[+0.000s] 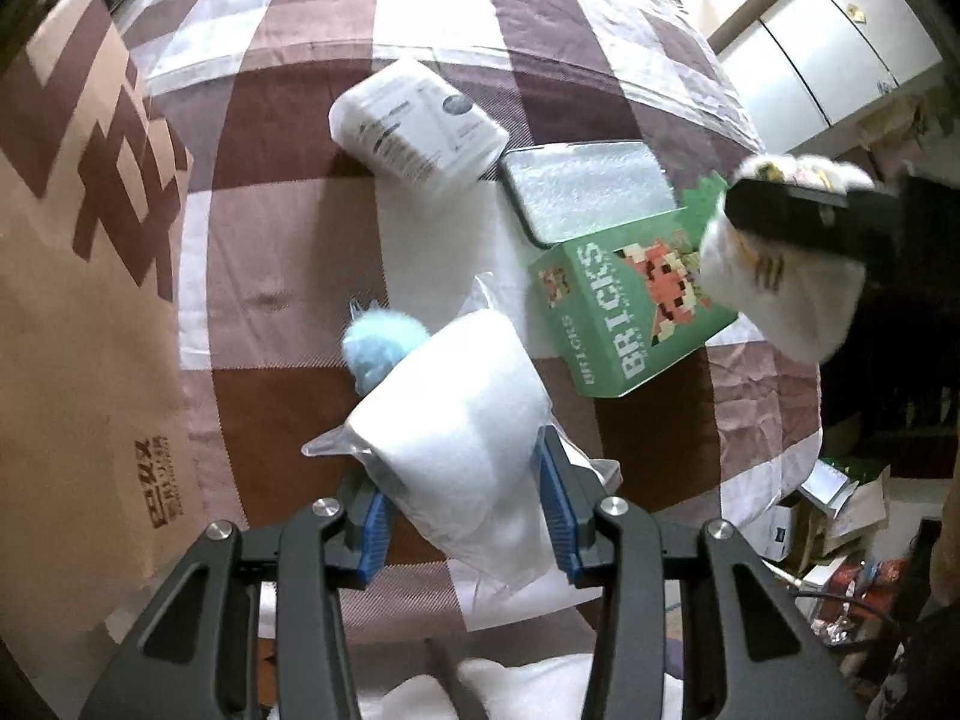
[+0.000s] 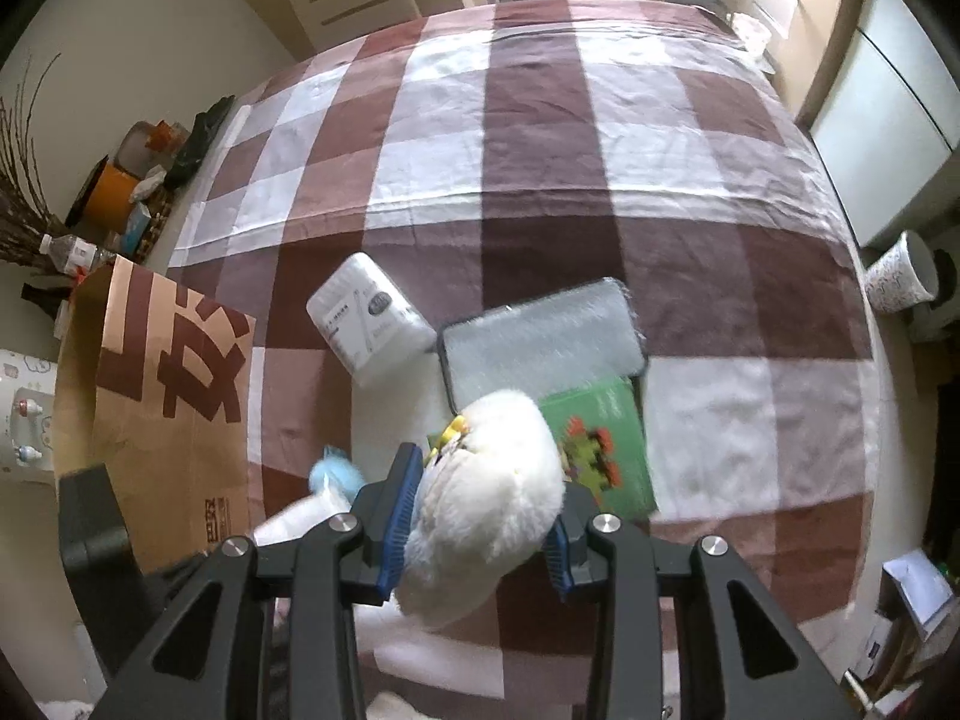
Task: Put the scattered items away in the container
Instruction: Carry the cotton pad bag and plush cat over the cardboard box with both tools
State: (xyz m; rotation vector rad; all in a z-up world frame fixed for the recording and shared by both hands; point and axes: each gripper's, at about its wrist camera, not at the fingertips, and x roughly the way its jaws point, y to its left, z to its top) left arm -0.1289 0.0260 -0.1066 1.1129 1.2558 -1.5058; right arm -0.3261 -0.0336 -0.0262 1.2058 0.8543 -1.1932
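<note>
My left gripper (image 1: 465, 516) is shut on a white soft roll in a clear plastic bag (image 1: 462, 420), held above the checked cloth. A fluffy light-blue item (image 1: 378, 348) pokes out behind the roll. My right gripper (image 2: 480, 540) is shut on a white plush toy (image 2: 486, 498) with yellow trim. In the left wrist view this plush toy (image 1: 780, 282) hangs at the right, over the green BRICKS box (image 1: 624, 312). The brown cardboard box (image 1: 90, 300) stands at the left, and in the right wrist view the cardboard box (image 2: 168, 408) shows its open top.
A white tissue pack (image 1: 420, 120) lies on the cloth beside a dark-rimmed tray with white foam (image 1: 588, 192) that rests on the green box. The checked tablecloth (image 2: 600, 150) stretches far behind. Clutter sits on the floor at the right (image 1: 840, 516) and on a shelf at the left (image 2: 120, 192).
</note>
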